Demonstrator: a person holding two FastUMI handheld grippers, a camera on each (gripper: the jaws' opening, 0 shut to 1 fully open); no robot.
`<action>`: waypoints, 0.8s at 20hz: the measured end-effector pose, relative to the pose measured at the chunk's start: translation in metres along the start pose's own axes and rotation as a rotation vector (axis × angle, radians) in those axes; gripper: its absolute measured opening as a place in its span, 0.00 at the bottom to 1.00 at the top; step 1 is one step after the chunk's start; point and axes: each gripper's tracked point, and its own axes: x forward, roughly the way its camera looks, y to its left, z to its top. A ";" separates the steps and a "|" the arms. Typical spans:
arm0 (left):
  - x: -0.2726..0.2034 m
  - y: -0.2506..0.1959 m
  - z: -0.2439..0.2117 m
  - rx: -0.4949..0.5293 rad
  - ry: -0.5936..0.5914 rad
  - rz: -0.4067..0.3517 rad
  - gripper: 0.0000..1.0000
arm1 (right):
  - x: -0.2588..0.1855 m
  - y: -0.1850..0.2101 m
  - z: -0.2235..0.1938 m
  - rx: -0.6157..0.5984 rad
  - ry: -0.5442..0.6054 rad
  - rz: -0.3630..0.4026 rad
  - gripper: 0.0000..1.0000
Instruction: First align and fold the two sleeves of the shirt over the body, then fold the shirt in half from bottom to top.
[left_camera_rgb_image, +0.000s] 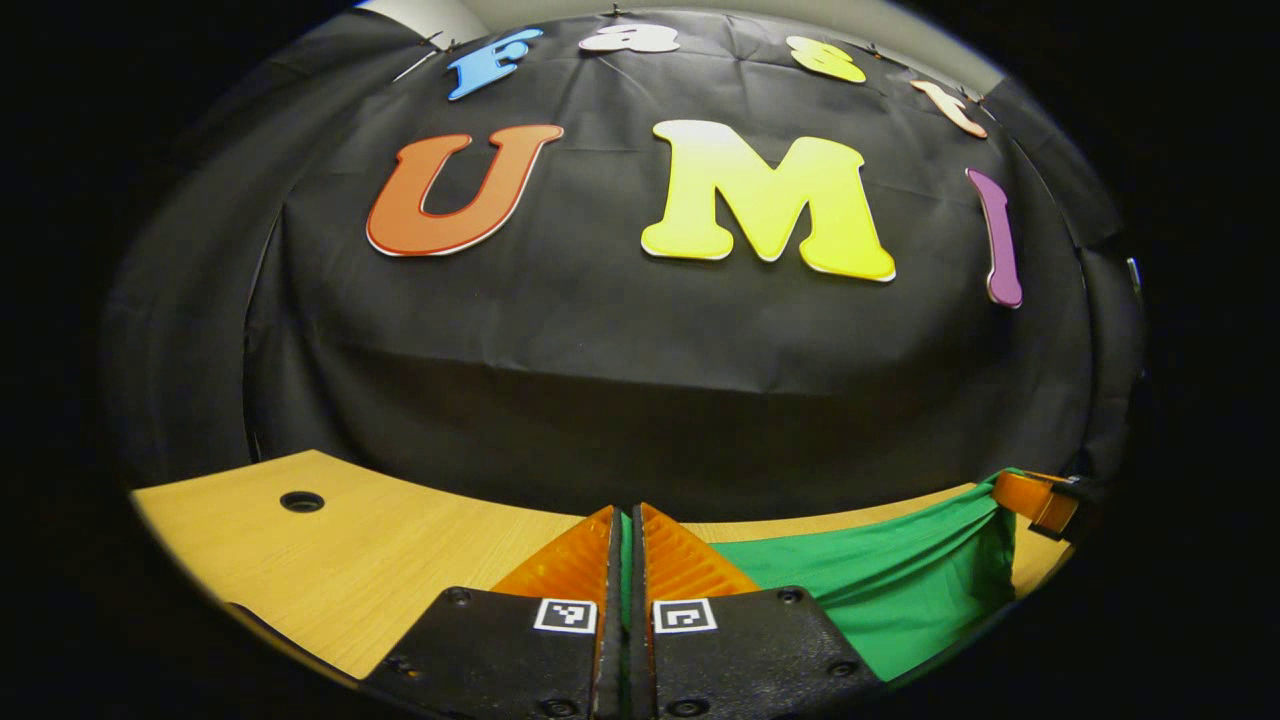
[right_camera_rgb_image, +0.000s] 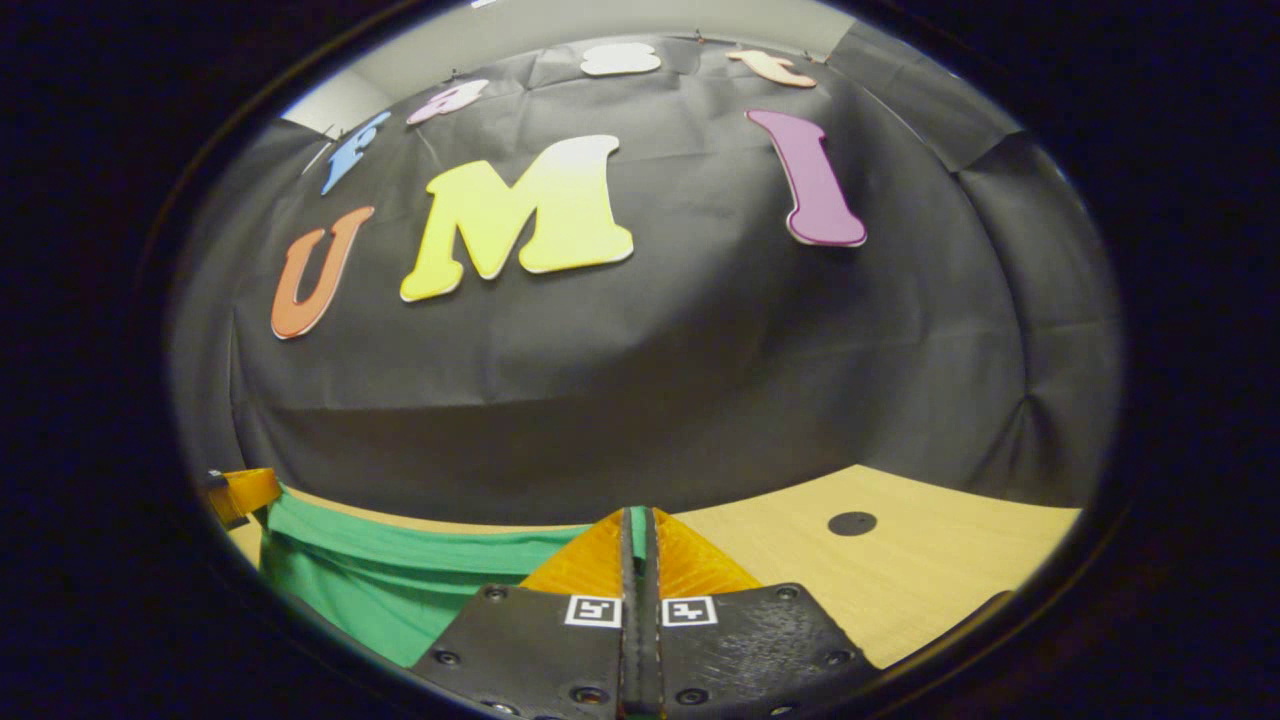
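1. Left gripper (left_camera_rgb_image: 627, 520): fingers closed almost together, a thin strip of green shirt (left_camera_rgb_image: 880, 585) pinched between them and lifted off the table (left_camera_rgb_image: 330, 560).
2. Right gripper (right_camera_rgb_image: 640, 522): likewise closed to a narrow slit, with a sliver of the same green cloth showing in the slit.
3. Shirt stretched as a taut band between the two grippers, hanging over the wooden table toward its far edge, near the black cloth wall (left_camera_rgb_image: 620, 350); the other gripper seen at the far end of the band in each view (right gripper at the right edge of the left gripper view, left gripper at the left edge of the right gripper view).
4. Likely reason for the hold: pinching one edge at two spread points keeps the cloth flat and even, so a fold can land square instead of bunching. Judged, not seen: fits carrying the bottom hem up over the body for the half-fold. Sleeves not visible, so cannot tell how they lie.
5. Round holes in the table, one toward its left side (left_camera_rgb_image: 301, 501) and one toward its right side (right_camera_rgb_image: 852, 523), both well apart from the cloth.
6. Containers: none seen.
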 end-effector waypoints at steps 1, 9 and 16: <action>0.013 0.001 -0.004 0.002 0.012 0.000 0.08 | 0.015 0.002 0.000 -0.011 0.002 -0.001 0.00; 0.039 -0.001 -0.021 0.058 0.032 -0.021 0.08 | 0.040 0.004 -0.016 -0.078 0.018 -0.013 0.00; 0.039 0.001 -0.026 0.018 0.024 -0.023 0.16 | 0.043 -0.013 -0.019 0.006 0.044 -0.057 0.05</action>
